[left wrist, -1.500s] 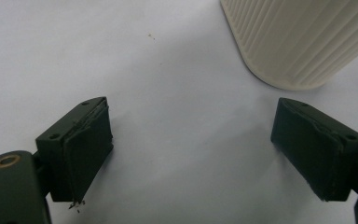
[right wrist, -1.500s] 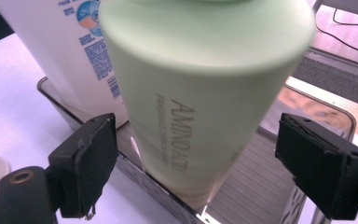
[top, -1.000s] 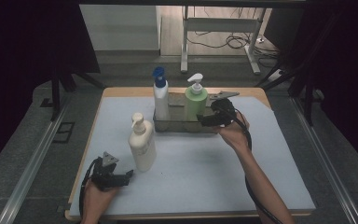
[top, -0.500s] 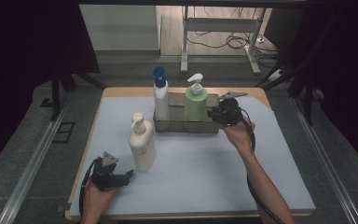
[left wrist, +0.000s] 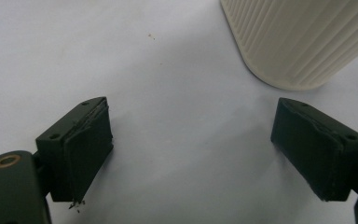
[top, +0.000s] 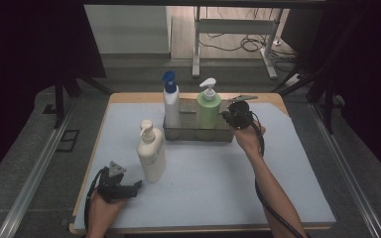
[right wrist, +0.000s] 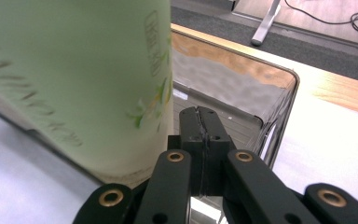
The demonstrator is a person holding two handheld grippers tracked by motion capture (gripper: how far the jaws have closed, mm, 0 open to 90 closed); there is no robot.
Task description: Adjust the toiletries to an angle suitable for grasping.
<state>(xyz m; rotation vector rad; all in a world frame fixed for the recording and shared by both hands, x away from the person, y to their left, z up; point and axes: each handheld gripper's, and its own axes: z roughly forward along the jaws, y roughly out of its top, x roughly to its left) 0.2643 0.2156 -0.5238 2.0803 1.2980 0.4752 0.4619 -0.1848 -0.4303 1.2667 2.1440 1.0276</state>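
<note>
Upright, the green pump bottle (top: 209, 111) points its nozzle left.

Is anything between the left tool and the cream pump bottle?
Nothing visible. Bare mat lies between the open left tool and the cream bottle, which stands just ahead, nearer one jaw.

In the right gripper view the green bottle (right wrist: 74, 79) runs off the top and left edges, its printed lettering too blurred to read. In the left gripper view the cream bottle (left wrist: 303, 37) is cut by the top edge, its pump hidden.
</note>
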